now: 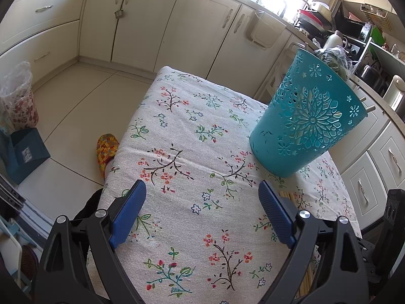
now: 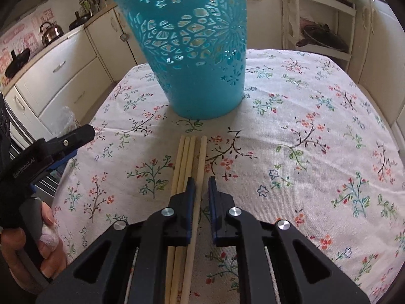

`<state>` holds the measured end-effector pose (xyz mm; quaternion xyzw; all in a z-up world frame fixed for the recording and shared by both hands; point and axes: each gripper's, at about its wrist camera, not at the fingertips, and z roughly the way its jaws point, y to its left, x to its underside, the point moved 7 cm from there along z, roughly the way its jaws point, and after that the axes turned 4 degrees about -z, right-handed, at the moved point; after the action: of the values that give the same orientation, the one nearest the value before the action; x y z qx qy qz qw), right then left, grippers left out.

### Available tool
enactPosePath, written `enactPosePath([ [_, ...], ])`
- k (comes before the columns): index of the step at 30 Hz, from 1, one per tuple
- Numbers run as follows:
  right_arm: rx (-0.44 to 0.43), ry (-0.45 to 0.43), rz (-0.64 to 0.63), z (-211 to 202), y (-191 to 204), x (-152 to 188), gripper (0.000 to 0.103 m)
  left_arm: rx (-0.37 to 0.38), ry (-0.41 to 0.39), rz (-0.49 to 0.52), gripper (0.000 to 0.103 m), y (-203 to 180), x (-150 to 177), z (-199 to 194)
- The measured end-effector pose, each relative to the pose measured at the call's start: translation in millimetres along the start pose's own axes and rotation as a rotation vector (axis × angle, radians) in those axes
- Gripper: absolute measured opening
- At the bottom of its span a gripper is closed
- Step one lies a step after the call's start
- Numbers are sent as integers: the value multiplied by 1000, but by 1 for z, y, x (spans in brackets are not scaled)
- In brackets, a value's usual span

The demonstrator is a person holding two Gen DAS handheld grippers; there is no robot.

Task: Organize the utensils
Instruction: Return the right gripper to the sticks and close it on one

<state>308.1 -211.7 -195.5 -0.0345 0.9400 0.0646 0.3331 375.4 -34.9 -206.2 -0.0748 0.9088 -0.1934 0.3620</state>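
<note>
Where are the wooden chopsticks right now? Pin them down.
In the right wrist view, the chopsticks lie on the floral tablecloth, just in front of the teal basket, passing under the right gripper.

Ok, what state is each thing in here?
Teal basket: upright on the table, inside hidden.
Chopsticks: lying flat together, outside the basket.
Left gripper: open, empty.
Right gripper: nearly shut, one chopstick between its jaws, grip unclear.

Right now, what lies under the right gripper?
Under the right gripper lie wooden chopsticks on the flowered tablecloth, pointing toward the blue basket. One stick runs between the nearly shut jaws. Their near ends are covered by the gripper body.
</note>
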Motion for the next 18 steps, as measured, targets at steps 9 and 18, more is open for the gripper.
enactPosePath([
  [9,30,14,14,-22,-35,21,5,-40,65,92,86,-16,8,8],
  [18,-98,-28,189,-27,-50,25,5,-55,175,320,86,-84,51,17],
])
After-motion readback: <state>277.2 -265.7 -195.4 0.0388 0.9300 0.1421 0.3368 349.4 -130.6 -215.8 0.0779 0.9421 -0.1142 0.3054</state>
